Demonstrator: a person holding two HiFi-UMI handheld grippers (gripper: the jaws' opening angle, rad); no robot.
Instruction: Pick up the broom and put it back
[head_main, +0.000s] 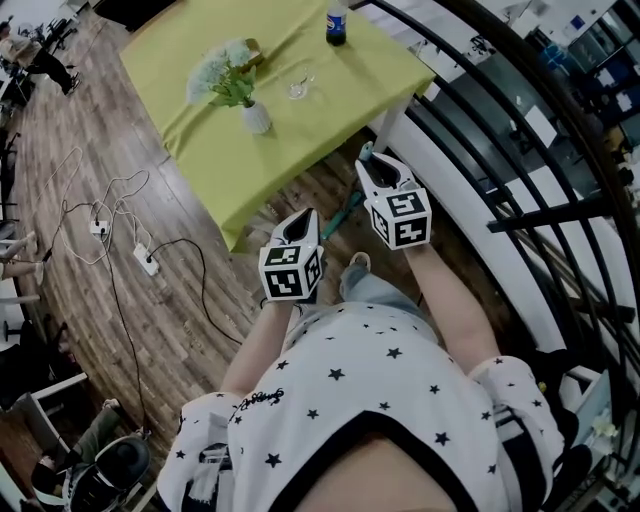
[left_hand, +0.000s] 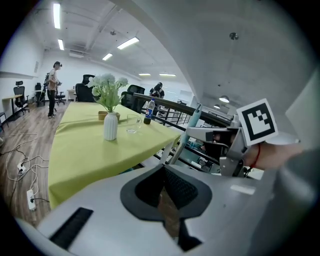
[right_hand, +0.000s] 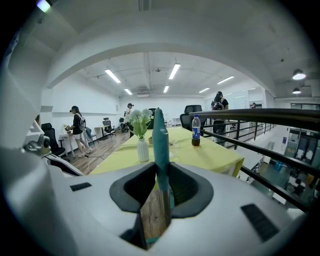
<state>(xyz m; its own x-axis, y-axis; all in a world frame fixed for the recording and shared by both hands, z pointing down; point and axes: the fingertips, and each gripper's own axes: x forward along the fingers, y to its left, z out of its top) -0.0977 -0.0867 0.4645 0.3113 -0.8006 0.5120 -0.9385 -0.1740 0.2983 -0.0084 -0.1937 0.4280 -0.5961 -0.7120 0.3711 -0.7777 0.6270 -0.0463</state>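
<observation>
The broom shows only as a teal handle (right_hand: 160, 145), standing up between the pads of my right gripper (right_hand: 161, 185), which is shut on it. In the head view the handle (head_main: 345, 215) slants down from my right gripper (head_main: 378, 172) toward the wood floor; the brush end is hidden. My left gripper (head_main: 297, 230) is just left of the handle and does not touch it. Through the narrow gap of my left gripper (left_hand: 164, 192) only floor shows, so nothing is held. The left gripper view also shows the handle (left_hand: 186, 135) beside the right gripper (left_hand: 220, 140).
A table under a yellow-green cloth (head_main: 200, 50) stands ahead with a white vase of flowers (head_main: 256, 117), a glass (head_main: 300, 88) and a bottle (head_main: 336, 22). A black railing (head_main: 500, 150) runs along the right. Cables and a power strip (head_main: 146, 260) lie on the floor at left.
</observation>
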